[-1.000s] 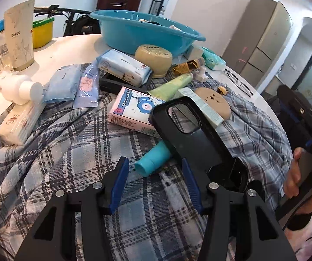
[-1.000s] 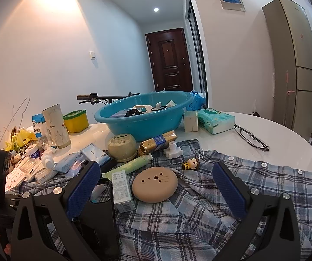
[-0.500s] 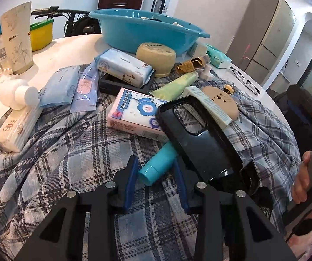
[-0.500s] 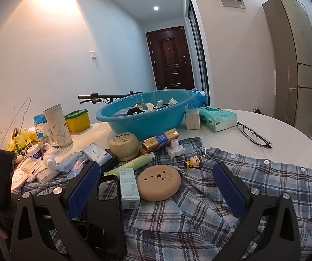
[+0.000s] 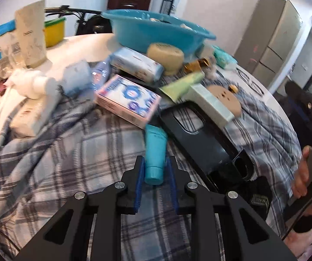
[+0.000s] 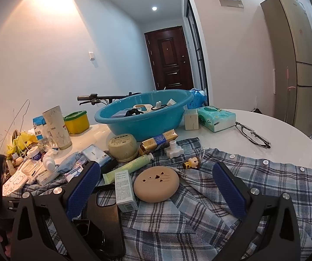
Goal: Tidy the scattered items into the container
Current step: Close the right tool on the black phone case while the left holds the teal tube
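White and round, the surface (image 6: 264,130) carries a heap of clutter, much of it lying on a blue-and-grey plaid shirt (image 6: 232,195) spread across the near side. Behind the shirt stands the teal basin (image 6: 142,119), already holding a few pieces, with a green tissue pack (image 6: 217,117) just beside it and a pair of glasses (image 6: 252,133) further right on bare white. In front of the basin sit a round beige tub (image 6: 123,146) and a gold-and-blue packet (image 6: 158,141). A black phone case (image 5: 201,137) lies on the shirt, with a pale boxed item (image 5: 210,103) resting across its upper end and a tan disc (image 6: 156,183) just beside that box. A pink-and-blue tissue box (image 5: 128,101) sits left of the case, tilted on the fabric, and a light green tube (image 6: 129,166) lies behind it. The left gripper (image 5: 154,174) is low over the shirt, its blue-padded jaws pinching the cap end of a teal tube (image 5: 156,152) whose far end points toward the tissue box. The right gripper (image 6: 156,189) hangs above the shirt with its jaws spread wide and nothing between them, the tan disc showing in the gap. A small doll figure (image 6: 192,162) lies on the cloth near the disc.
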### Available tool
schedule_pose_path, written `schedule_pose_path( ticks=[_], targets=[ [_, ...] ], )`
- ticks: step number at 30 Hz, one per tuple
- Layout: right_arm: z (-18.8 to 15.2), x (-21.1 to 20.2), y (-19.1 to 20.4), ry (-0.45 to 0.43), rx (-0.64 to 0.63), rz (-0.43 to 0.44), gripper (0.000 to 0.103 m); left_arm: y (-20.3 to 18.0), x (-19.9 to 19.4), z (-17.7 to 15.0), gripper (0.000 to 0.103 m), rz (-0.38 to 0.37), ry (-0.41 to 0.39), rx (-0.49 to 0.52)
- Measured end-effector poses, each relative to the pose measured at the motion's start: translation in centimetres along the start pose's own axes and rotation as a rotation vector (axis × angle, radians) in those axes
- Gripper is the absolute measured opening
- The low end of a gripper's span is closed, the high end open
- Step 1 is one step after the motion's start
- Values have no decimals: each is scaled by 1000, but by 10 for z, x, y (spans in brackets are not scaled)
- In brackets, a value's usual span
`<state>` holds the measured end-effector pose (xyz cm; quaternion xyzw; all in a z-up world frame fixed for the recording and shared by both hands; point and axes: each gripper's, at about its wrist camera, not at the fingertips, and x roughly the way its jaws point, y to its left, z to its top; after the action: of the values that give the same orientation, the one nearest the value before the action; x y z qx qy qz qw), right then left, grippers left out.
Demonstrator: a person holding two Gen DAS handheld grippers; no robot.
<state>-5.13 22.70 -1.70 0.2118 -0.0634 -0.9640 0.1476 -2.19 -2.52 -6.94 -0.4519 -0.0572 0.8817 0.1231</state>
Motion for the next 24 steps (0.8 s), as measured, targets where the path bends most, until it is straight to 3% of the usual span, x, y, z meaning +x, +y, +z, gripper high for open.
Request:
schedule_pose_path(
  ticks=[14, 24],
  targets=[
    [-1, 2, -5, 15, 23, -2, 103, -6, 13, 9, 22, 60, -24, -13],
    [-1, 6, 10, 55, -4, 31, 103, 5, -41, 15, 22, 51, -245, -107]
  ],
)
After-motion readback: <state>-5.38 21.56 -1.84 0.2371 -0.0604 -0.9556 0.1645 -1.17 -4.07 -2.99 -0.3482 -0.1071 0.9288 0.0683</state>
